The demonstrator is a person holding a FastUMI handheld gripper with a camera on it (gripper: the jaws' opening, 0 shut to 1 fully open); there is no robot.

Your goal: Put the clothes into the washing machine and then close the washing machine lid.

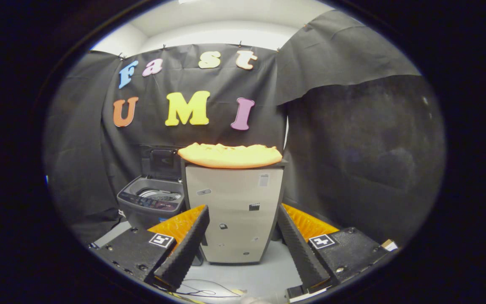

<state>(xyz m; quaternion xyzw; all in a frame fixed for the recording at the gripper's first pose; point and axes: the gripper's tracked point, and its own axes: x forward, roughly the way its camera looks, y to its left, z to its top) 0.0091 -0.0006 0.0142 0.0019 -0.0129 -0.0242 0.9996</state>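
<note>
An orange garment [230, 155] lies bunched on top of a tall pale cabinet [236, 211], well beyond my fingers. To the cabinet's left stands a small dark grey top-loading washing machine [152, 202] with its lid [162, 162] raised upright at the back and its drum showing. My gripper [241, 245] is open, its fingers spread wide on either side of the cabinet's lower front, with nothing between them. It hangs some way back from both the cabinet and the machine.
Black cloth walls close the booth behind and on both sides. The pale floor [243, 278] runs from the cabinet's foot toward me, with thin cables [201, 291] lying on it close to the fingers.
</note>
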